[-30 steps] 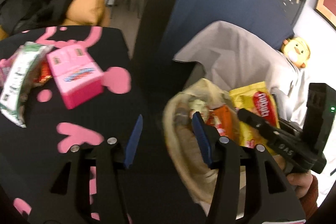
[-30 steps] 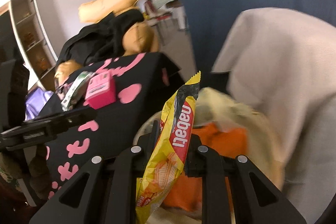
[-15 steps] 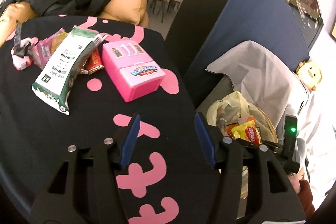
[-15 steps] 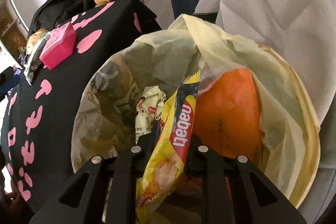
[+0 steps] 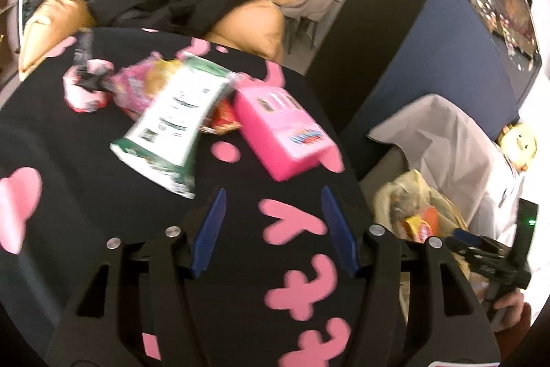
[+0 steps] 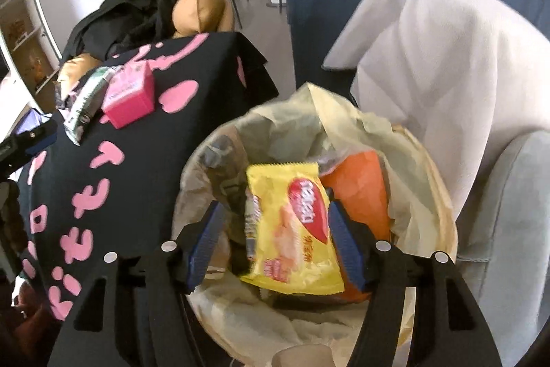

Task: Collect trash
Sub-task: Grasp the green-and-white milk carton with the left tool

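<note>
**Yellow wrapper dropping free over the bin**

Yellow and red, the wrapper (image 6: 292, 226) is lying flat between your right gripper (image 6: 275, 239) jaws, over the bin (image 6: 443, 219). Those jaws are opening, and the blue pads are standing clear of the wrapper on the left side; on the right, the pad is close to its edge, and you cannot tell whether it is touching. Below the wrapper, an orange bag (image 6: 361, 188) is sitting inside the pale liner (image 6: 309, 126).

Your left gripper (image 5: 275, 229) is hanging over the black cloth (image 5: 223, 298) with pink shapes, its jaws opening too, with nothing between them. Just ahead of it, a pink box (image 5: 282, 133) is lying on the cloth, and a green-and-white packet (image 5: 172, 122) is lying beside it to the left, resting on a small red wrapper (image 5: 223, 119). Farther left, a pink packet (image 5: 137, 85) and something small and white and pink (image 5: 86, 88) are blurring together.

From the left camera the bin (image 5: 385, 195) is showing at the right, off the cloth's edge, with your right hand (image 5: 508, 315) below it.
</note>
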Available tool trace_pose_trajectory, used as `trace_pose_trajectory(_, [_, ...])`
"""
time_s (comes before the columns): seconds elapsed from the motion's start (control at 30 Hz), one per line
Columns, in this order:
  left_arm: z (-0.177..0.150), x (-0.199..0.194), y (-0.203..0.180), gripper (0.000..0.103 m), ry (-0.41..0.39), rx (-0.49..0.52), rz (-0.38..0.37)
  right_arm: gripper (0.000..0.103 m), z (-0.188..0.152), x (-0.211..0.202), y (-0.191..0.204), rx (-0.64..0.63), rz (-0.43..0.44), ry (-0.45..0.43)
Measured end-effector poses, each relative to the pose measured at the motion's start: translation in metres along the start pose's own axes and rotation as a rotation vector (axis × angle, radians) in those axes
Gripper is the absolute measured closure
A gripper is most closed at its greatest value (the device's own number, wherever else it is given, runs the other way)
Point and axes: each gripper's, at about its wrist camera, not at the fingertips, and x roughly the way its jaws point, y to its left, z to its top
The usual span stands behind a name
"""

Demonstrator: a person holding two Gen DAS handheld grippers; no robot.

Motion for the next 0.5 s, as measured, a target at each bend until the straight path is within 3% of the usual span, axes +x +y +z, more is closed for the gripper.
trace_pose_trajectory(0.13, [0.002,-0.012,0.034,0.047,-0.045,-0.013,0.037,0.043,0.007,-0.015,0.018,-0.039,0.012,-0.058])
trace_pose_trajectory(0.27, [0.006,-0.019,0.061,0.045,-0.079,-0.002,0.065,0.043,0.018,-0.007,0.044,-0.082,0.049,-0.052])
trace_pose_trajectory(0.5, [0.035,0.003,0.068,0.041,-0.029,0.096,0.014,0.043,0.036,0.012,0.096,-0.134,0.084,-0.122])
